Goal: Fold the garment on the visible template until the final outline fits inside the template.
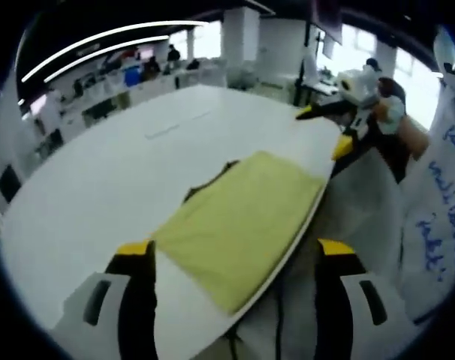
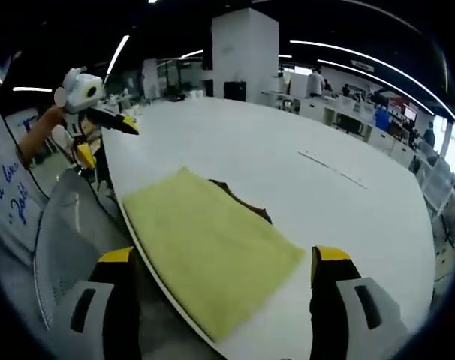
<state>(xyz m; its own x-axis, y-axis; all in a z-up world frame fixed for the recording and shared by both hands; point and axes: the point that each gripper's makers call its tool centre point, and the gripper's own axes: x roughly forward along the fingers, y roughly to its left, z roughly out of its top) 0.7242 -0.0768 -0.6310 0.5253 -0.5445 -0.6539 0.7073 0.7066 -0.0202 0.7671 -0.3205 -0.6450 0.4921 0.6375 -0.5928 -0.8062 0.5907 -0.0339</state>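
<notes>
Left gripper view looks across a large white bench (image 1: 137, 165) with a rounded edge, in a wide office with desks and light strips far behind. On the bench, at its near edge, lies a folded yellow-green garment (image 1: 239, 225), a flat, roughly rectangular shape with one long side running along the rim and its nearest corner just at the edge. A dark piece (image 1: 205, 184) peeks out from under the garment's far side; what it is cannot be told. The left gripper (image 1: 235, 262) has its jaws standing well apart, holding nothing, above the near end of the garment and not touching it. Off the bench's edge, farther along, the right gripper (image 1: 336, 127) shows in a person's hand, yellow-tipped jaws spread and empty.

Right gripper view shows the same bench (image 2: 287, 157) from the other side. The garment (image 2: 205, 247) lies along the near edge, with the dark piece (image 2: 242, 199) showing at its far side. The right gripper (image 2: 220, 266) hangs over it with jaws wide apart and empty. The left gripper (image 2: 100, 124) appears beyond the bench's edge, held in a hand, jaws parted. A white board with blue handwriting (image 2: 6, 187) stands beside the bench.
</notes>
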